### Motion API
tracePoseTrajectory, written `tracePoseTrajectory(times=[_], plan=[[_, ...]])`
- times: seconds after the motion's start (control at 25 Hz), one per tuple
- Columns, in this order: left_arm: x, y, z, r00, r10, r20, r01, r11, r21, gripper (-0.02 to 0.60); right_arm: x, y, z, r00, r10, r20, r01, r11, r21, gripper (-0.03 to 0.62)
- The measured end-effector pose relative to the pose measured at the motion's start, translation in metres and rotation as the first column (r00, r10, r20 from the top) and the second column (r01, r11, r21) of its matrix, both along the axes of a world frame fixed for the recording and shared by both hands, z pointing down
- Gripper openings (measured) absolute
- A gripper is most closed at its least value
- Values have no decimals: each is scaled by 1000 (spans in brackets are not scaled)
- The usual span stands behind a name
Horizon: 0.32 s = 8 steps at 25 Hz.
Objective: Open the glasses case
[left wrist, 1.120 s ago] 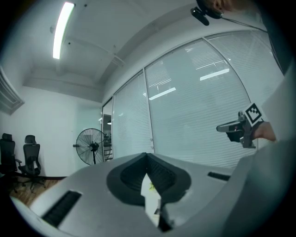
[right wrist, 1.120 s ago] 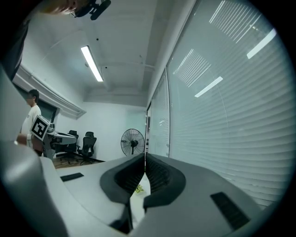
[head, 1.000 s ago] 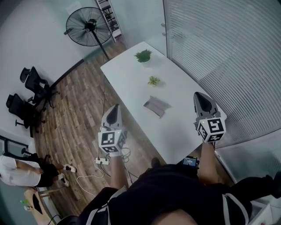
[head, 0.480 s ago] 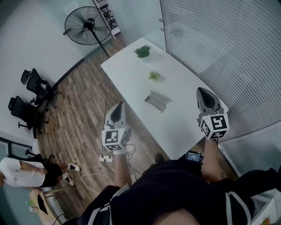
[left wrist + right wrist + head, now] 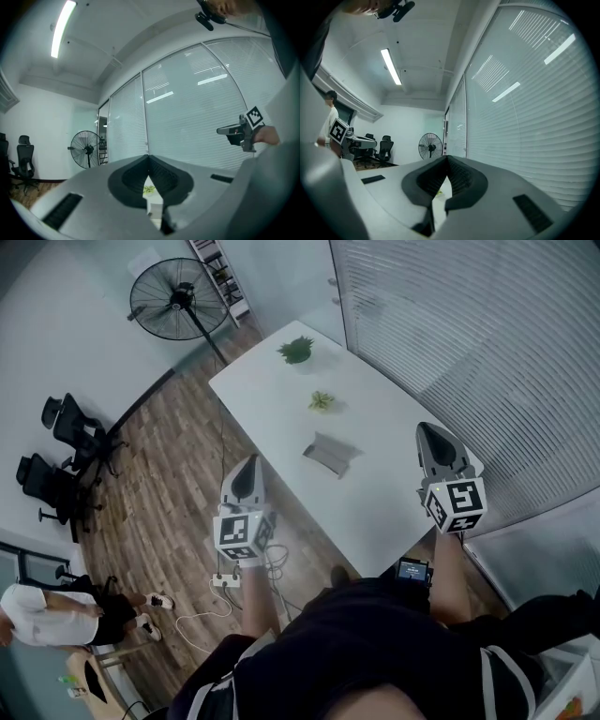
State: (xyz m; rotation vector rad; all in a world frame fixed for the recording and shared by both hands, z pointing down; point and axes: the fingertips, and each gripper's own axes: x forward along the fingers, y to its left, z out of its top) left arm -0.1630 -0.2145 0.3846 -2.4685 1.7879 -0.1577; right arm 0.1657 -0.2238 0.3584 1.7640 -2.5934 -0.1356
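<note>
A fan [image 5: 176, 298] stands in the upper left of the head view. Below centre-left, the left gripper [image 5: 247, 465] hangs over the wood floor [image 5: 159, 493], just off the white table [image 5: 384, 512], its jaws pressed together at the tips and empty. The grey glasses case [image 5: 331, 455] lies closed mid-table, centre frame, apart from both grippers. At right, the right gripper [image 5: 433, 435] hovers above the table's near edge, jaws likewise together, holding nothing.

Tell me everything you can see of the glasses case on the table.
The glasses case is a small, grey, flat, angular thing with a matte look. It lies about midway along the white table, nearer its left edge, just this side of a small green plant. Only the table touches it. Whether its lid is shut cannot be told.
</note>
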Motion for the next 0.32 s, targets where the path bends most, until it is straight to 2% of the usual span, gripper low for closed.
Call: tracePoseTrajectory(times=[0.32], plan=[[8, -5, 1, 1000, 16, -2, -16, 1000, -2, -2, 1, -5, 5, 1000, -3, 18, 3, 1000, -15, 15]])
